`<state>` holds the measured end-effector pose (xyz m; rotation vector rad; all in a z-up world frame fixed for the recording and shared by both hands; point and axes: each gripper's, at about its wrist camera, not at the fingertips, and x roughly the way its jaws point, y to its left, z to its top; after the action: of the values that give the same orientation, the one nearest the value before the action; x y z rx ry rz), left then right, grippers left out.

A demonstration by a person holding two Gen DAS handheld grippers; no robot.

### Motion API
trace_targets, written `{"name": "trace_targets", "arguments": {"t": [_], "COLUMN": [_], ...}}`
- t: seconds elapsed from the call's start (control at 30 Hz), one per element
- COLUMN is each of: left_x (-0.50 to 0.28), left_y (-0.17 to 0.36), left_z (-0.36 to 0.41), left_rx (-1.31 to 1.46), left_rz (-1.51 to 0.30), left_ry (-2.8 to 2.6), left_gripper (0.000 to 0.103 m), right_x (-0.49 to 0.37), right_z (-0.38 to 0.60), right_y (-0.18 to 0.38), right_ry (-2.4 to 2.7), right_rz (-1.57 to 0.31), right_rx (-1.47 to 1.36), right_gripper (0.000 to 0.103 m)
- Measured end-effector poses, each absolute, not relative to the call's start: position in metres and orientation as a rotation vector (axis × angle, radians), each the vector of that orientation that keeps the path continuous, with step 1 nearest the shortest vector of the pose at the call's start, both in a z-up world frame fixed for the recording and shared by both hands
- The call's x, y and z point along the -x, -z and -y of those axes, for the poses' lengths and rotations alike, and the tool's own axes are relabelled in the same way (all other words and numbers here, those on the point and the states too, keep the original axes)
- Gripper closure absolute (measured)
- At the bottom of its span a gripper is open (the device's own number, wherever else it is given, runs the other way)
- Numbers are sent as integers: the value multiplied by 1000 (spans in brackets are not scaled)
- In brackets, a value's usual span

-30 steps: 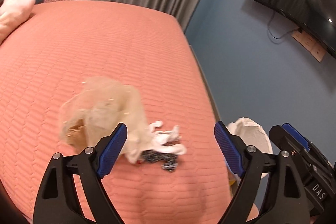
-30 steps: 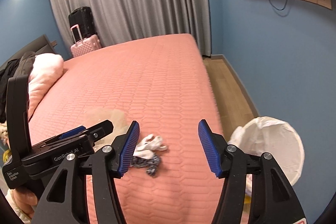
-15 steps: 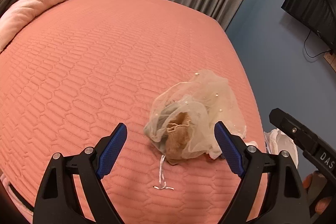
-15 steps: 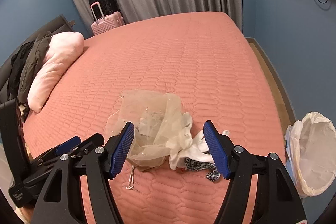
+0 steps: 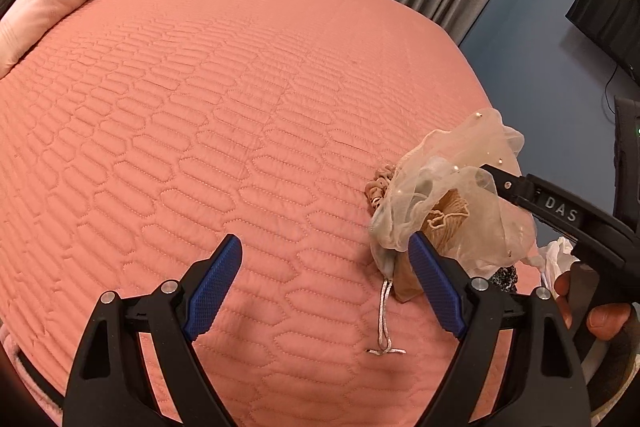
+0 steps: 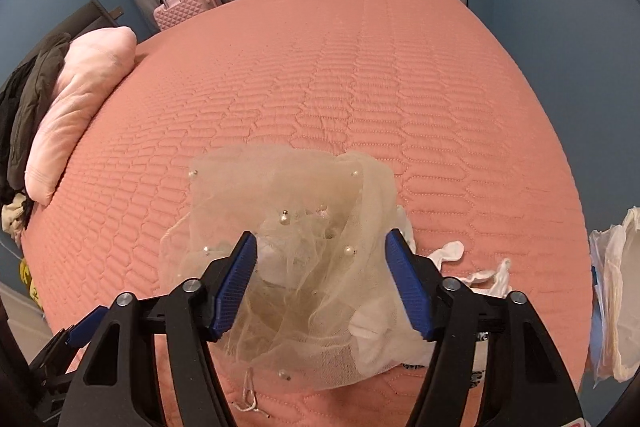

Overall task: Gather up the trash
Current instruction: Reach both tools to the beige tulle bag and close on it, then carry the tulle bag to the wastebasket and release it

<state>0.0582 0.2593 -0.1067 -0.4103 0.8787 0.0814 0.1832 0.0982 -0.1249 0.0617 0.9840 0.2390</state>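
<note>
Your right gripper [image 6: 320, 281] hangs spread over a crumpled tulle bundle [image 6: 296, 227] near the foot edge of the bed [image 6: 360, 75], jaws straddling its middle but pinching nothing. Your left gripper [image 5: 324, 287] is spread too, above bare quilt, with the bundle just beside its right finger. White scraps [image 6: 480, 273] and a dark patterned bit lie against the bundle's right side; the lined bin [image 6: 612, 291] waits off the bed's edge, right. The netting looks featherlight, limp and springy, beaded with small pearls, so a pinch on a loose veil edge will likely trail or slip. Take hold low, at the dense gathered core where the tan pouch [image 5: 444, 223] sits. A thin cord [image 5: 385, 323] dangles free and may snag.
</note>
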Motion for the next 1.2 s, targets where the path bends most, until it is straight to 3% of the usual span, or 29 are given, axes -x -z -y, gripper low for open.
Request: {"name": "trace_targets", "arguments": {"t": [0.03,0.07,0.47,0.63,0.77,0.83,0.9,1.2], "left_x": [-59,-61,-79,-98,-100,-99,-99,-87], "left_y": [107,109,122,131,131,131,132,94], "left_z": [-258,-259,-231,-220,-221,-222,-219,-193], "left_rx": [410,412,454,489,533,530,511,420], "left_rz": [-882,-884,-913,-940,-930,-929,-938,-892], "left_ry": [-80,-76,62,120,154,177,201,227], "left_gripper": [22,22,25,49,61,82,96,100], "right_x": [-185,-185,-154,-138,-131,-129,-125,-92], "right_z": [-100,-100,-93,-90,-82,-76,-71,-48], "right_y": [130,133,77,65,62,61,57,12], "right_ry": [-240,-244,-266,-273,-269,-267,-266,-256], "right_rz": [-1002,-1013,-883,-859,-860,-859,-852,-748], "right_rx": [-60,-63,-57,-38,-51,-62,-72,-87], "right_gripper": [82,96,96,96,96,96,96,96]}}
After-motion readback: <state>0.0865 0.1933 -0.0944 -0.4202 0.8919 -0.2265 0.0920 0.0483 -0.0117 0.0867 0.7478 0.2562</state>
